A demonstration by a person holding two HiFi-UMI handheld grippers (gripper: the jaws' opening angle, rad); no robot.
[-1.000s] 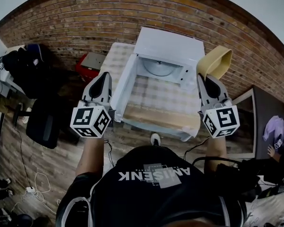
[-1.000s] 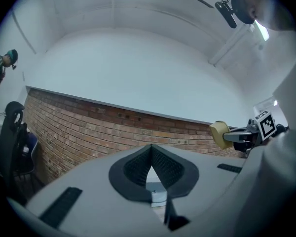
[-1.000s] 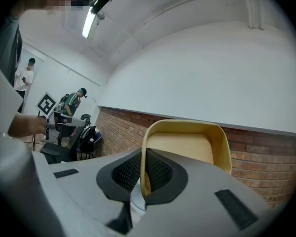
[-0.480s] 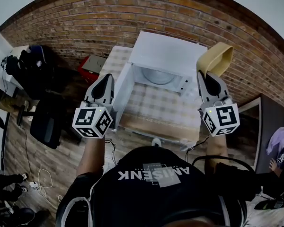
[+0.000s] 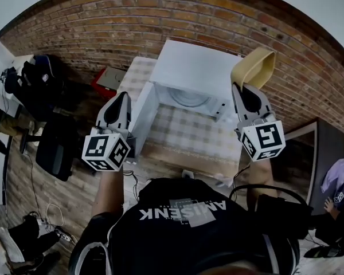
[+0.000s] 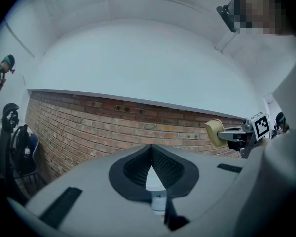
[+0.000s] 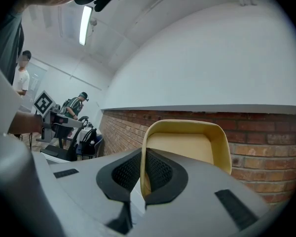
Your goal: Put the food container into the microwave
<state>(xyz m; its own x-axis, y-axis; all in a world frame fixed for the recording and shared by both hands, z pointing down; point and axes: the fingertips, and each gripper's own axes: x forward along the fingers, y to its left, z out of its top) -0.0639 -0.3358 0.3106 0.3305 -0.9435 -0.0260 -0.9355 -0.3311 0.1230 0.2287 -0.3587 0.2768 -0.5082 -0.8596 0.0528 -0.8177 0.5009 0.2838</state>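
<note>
A beige food container [image 5: 253, 67] is held by its rim in my right gripper [image 5: 244, 88], up in the air to the right of the microwave. In the right gripper view the container [image 7: 187, 147] stands on edge in front of the brick wall, with the gripper [image 7: 144, 154] shut on its left wall. The white microwave [image 5: 198, 67] sits on a checked table [image 5: 189, 133]. Its door [image 5: 139, 116] is swung open to the left and the turntable [image 5: 189, 99] shows. My left gripper [image 5: 121, 98] hovers beside that door, shut and empty [image 6: 151, 149].
A brick wall [image 5: 103, 27] runs behind the microwave. A black chair [image 5: 57, 148] and a red box [image 5: 106, 79] stand to the left. A dark screen [image 5: 327, 153] is at the right. Cables [image 5: 43, 216] lie on the wooden floor. People stand off to the left.
Both grippers have shifted slightly left and up, the right one still holding the container. The microwave sits higher and farther away in the view.
</note>
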